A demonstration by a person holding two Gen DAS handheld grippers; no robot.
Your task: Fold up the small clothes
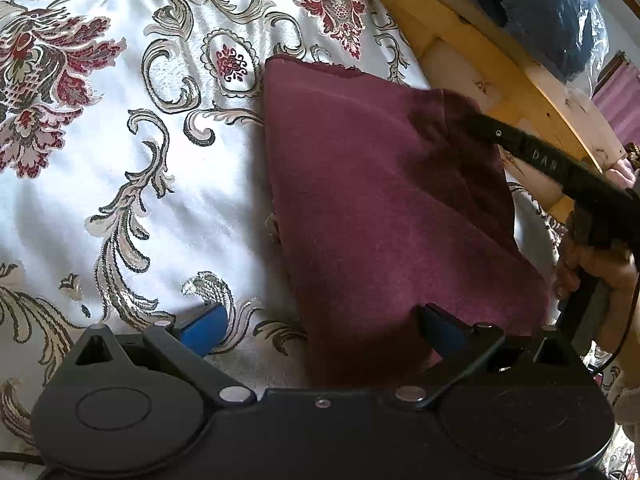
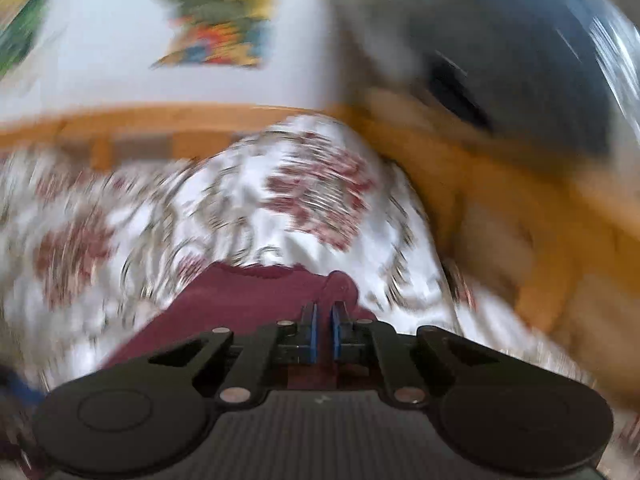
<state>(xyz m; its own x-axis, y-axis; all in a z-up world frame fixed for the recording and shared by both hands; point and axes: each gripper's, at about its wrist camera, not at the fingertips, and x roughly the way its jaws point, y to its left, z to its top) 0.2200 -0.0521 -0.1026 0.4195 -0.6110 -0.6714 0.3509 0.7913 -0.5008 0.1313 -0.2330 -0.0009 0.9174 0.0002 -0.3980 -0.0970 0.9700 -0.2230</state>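
Right gripper [image 2: 324, 320] pinching a bunched corner of the maroon cloth [image 2: 240, 300], blue pads nearly together with fabric between them. Seen from the left wrist as a black finger reaching in from the right, tip buried in a lifted fold at the cloth's far right corner, gripped by a hand [image 1: 596, 264]. Right wrist view heavily smeared; beyond the jaws only a white patterned cover and a wooden rail.

Left gripper [image 1: 320, 332] spread wide, low over the near edge of the cloth: one blue pad [image 1: 204, 326] over the bedspread [image 1: 120, 160], the other over maroon fabric. Nothing pinched there.

Cloth lying mostly flat on the floral bedspread, right side raised into a fold. Wooden bed frame [image 1: 480, 52] just beyond, with a dark blue bundle [image 1: 552, 8] in clear plastic on top.
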